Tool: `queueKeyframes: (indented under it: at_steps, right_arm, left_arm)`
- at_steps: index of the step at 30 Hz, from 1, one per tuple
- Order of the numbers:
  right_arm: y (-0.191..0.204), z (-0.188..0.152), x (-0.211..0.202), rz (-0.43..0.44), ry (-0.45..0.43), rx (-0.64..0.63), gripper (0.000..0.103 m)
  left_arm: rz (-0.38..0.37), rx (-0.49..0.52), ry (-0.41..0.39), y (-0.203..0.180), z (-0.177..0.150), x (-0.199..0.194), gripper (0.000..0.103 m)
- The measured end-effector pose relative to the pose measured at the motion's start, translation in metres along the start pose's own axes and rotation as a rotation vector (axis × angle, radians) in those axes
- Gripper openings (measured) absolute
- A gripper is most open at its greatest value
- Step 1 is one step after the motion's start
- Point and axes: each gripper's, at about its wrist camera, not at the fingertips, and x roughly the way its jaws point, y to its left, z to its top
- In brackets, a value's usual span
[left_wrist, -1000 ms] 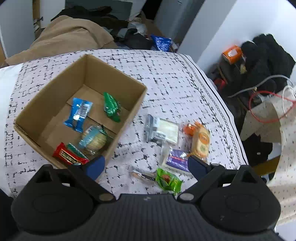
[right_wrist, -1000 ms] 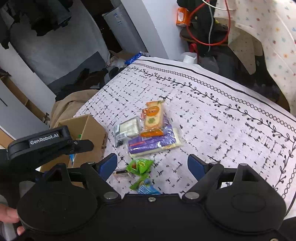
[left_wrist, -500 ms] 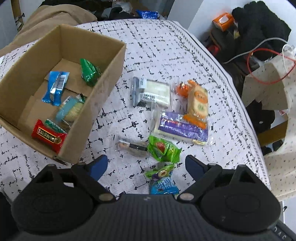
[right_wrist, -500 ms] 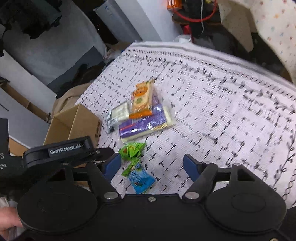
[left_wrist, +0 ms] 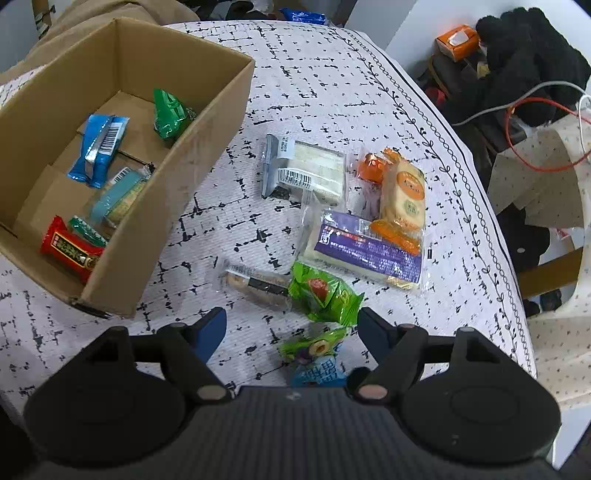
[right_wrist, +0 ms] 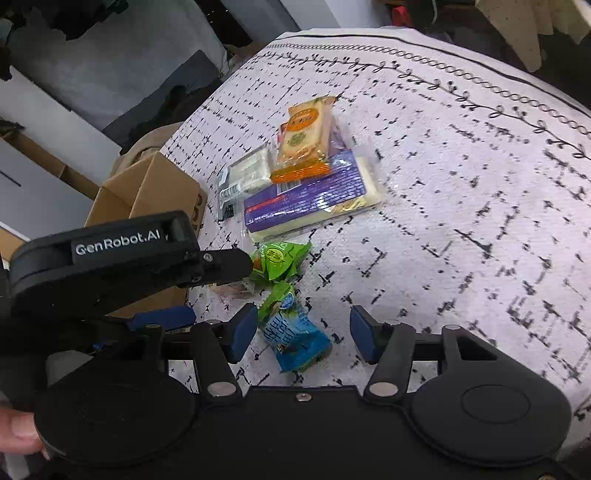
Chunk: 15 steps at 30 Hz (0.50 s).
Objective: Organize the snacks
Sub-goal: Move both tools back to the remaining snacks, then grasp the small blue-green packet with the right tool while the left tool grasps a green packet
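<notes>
An open cardboard box (left_wrist: 207, 129) at the left of the cloth-covered table holds several snacks, among them a red bar (left_wrist: 70, 251), a blue packet (left_wrist: 98, 147) and a green packet (left_wrist: 170, 114). Loose snacks lie to its right: a white sandwich pack (left_wrist: 306, 170), an orange cracker pack (left_wrist: 402, 195), a purple pack (left_wrist: 365, 251), a brown stick (left_wrist: 258, 284), a green packet (left_wrist: 323, 293) and a blue-green packet (right_wrist: 291, 328). My left gripper (left_wrist: 291, 328) is open above the two nearest packets. My right gripper (right_wrist: 303, 334) is open with the blue-green packet between its fingers.
The table's right edge (left_wrist: 491, 229) drops to a chair, black clothing (left_wrist: 532, 66), an orange box (left_wrist: 456, 40) and cables. The left gripper's body (right_wrist: 110, 258) sits close at the left of the right wrist view. Beige fabric (left_wrist: 110, 11) lies behind the box.
Both grippers have moved forward and down toward the loose snacks. The blue-green packet now lies between the right gripper's fingers. Both stay open.
</notes>
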Motion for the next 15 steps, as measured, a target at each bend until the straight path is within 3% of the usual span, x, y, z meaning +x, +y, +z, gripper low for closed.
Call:
queueKeyframes:
  at_steps: [7,12,15]
  right_arm:
    - [0.01,0.001,0.017,0.005,0.03,-0.049,0.054]
    - [0.019,-0.002,0.03,-0.01,0.065,-0.094,0.031]
    - [0.024,-0.004,0.03,-0.004,0.056,-0.118,0.027]
  left_arm:
    - [-0.002,-0.032,0.003,0.003,0.002,0.005,0.077]
    - [-0.004,-0.041,0.003,0.005,0.003,0.006,0.077]
    - [-0.001,-0.044,0.008,0.006,0.003,0.01,0.075]
